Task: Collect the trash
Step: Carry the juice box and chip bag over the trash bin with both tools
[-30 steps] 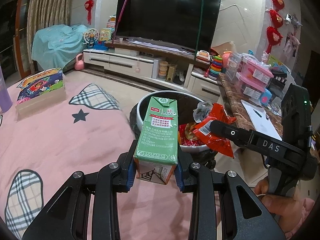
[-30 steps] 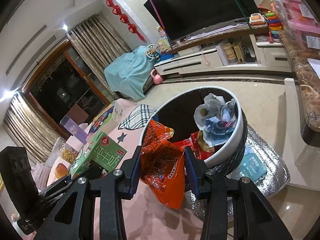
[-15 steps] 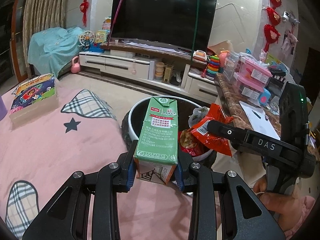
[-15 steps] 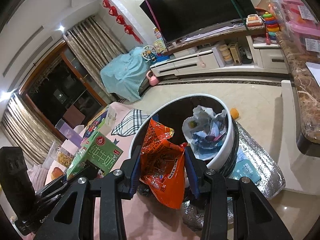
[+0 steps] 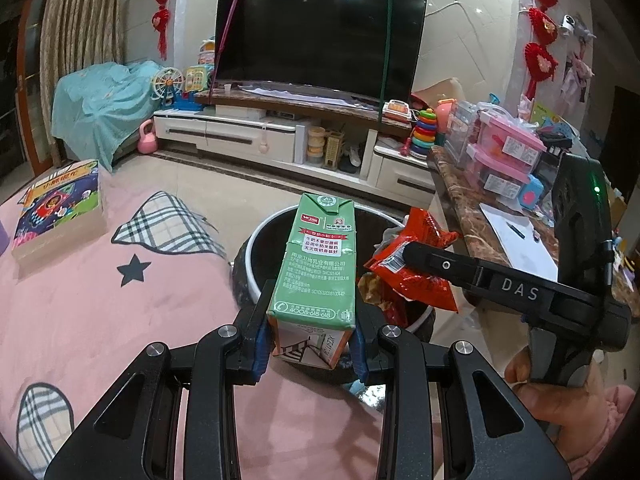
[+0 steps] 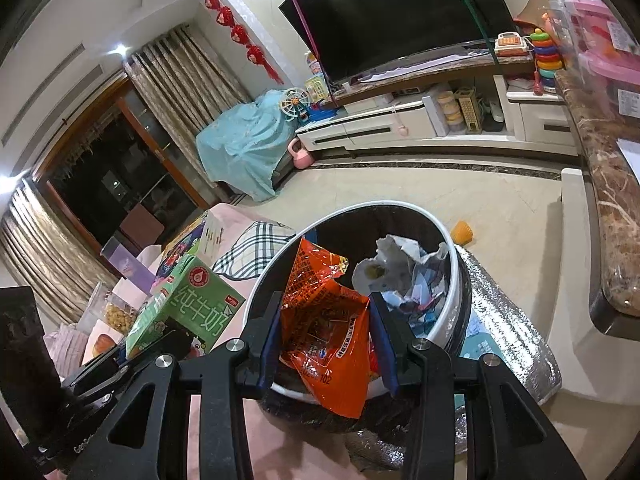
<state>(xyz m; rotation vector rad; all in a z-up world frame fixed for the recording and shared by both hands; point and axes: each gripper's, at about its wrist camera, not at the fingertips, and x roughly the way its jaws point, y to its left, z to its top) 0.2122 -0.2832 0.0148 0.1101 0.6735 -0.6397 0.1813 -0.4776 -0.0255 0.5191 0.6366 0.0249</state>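
My left gripper point(image 5: 310, 342) is shut on a green milk carton point(image 5: 316, 272), held upright at the near rim of the round white-rimmed trash bin point(image 5: 256, 240). The right gripper point(image 6: 326, 340) is shut on a crumpled orange-red snack bag point(image 6: 324, 320), held over the bin's near rim point(image 6: 280, 260). From the left wrist view the right gripper's finger point(image 5: 460, 270) and the snack bag point(image 5: 416, 272) hang over the bin's right side. The carton point(image 6: 184, 312) shows at left in the right wrist view. Crumpled paper and wrappers point(image 6: 404, 272) lie inside the bin.
A pink blanket point(image 5: 100, 300) with plaid patches lies left of the bin, with a picture-book box point(image 5: 56, 208) on it. A silver foil mat point(image 6: 508, 340) lies under the bin. A marble counter point(image 5: 472, 208) with pink boxes runs along the right. TV stand stands behind.
Both grippers have drifted slightly with their loads; the bin now sits a little more to the left and nearer in both views. Grips unchanged.
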